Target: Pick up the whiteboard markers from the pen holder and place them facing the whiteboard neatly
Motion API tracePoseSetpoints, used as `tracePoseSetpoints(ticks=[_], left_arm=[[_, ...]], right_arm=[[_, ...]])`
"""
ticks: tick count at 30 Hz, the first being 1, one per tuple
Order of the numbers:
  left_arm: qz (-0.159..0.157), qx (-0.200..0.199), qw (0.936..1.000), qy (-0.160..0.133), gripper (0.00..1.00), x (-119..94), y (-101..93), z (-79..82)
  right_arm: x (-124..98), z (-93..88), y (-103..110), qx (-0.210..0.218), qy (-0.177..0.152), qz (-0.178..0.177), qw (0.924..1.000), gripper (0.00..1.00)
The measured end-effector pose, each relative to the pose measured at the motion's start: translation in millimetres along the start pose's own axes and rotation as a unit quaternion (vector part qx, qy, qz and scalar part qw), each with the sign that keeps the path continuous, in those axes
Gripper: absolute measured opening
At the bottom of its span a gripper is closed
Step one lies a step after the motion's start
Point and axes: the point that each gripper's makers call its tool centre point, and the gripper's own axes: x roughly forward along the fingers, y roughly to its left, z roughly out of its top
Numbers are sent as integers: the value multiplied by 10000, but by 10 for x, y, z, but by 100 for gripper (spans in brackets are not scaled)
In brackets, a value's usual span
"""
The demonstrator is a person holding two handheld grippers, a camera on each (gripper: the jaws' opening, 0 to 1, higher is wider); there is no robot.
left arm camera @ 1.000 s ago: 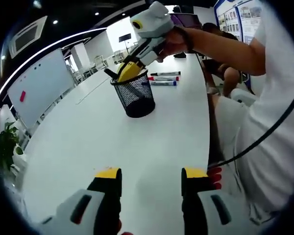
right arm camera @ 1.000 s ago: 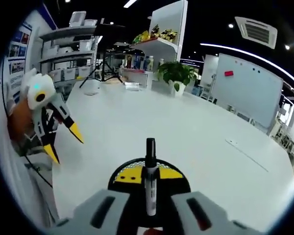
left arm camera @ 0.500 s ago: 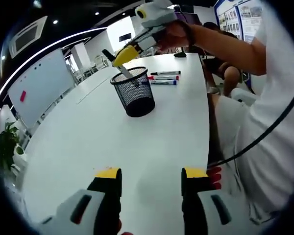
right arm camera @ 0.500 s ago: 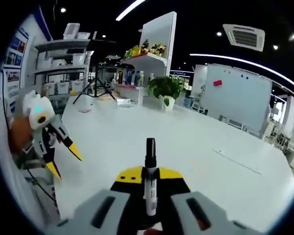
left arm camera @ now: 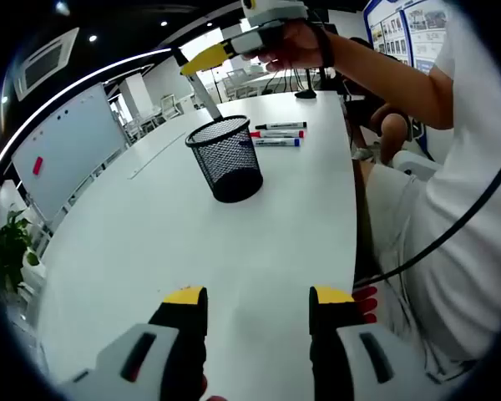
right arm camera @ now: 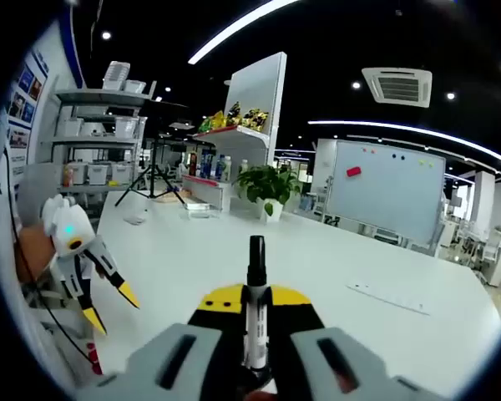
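Right tongs (right arm camera: 249, 302) clenched on black marker (right arm camera: 255, 292), lifted clear above pen holder (left arm camera: 226, 158) for carrying to markers row (left arm camera: 277, 134) on far table (left arm camera: 167, 225). Left tongs (left arm camera: 257, 299) released, idle near.

Marker (right arm camera: 255, 311) now clear above holder (left arm camera: 226, 158)

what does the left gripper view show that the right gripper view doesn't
Left gripper view: the black wire-mesh pen holder standing on the white table, and three capped markers lying side by side beyond it. The left gripper hangs open above the table, and the right gripper is raised above the holder.

Right gripper view: a close look at the black-capped whiteboard marker clamped upright in the right gripper, plus a potted green plant and storage shelves.

Both: the white table, the wall whiteboard, both grippers and the held marker.
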Motion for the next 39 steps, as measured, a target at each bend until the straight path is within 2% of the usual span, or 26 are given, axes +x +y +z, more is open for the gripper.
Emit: tracePoseSetpoints(ticks=[7,15,22,32,39], left_arm=[[-29,-13,10000,26,50,17,-8,-24],[-25,-21,10000,11,50,16,6,-22],[-31,-23,10000,26,50,21,6,-30],[-44,20,10000,22,50,31,5,-5],[-48,19,10000,5,50,36,15,27]], right_arm=[[-35,86,-5,-40,-40,-41,10000,9],[-112,136,-101,66,95,-279,9995,9],[-189,253,-193,191,37,-415,9990,9],[-271,230,-319,142,110,-635,9978,9],[-363,161,-445,290,232,-780,9963,9]])
